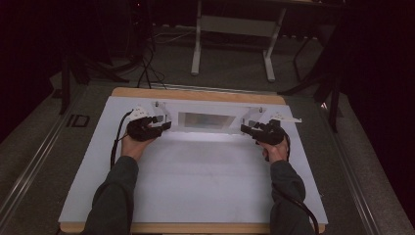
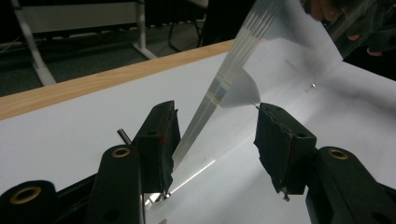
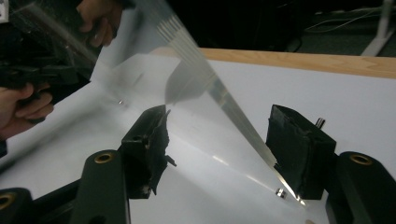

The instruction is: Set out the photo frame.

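A white board (image 1: pixel 195 171) covers a wooden table (image 1: pixel 195 94), whose edge shows at the far side. Beyond it, a white frame (image 1: pixel 235 29) stands on the grey floor (image 1: pixel 235 68), with black cables (image 1: pixel 147 68) trailing to its left.

Dim, dark-cornered room; glare flares off the clear sheet (image 1: pixel 205 120) onto the white table (image 1: pixel 195 171); soft focus throughout.

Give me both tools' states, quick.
Left tool: open, jaws astride the clear sheet's edge, not clamped.
Right tool: open, jaws astride the sheet's other end.
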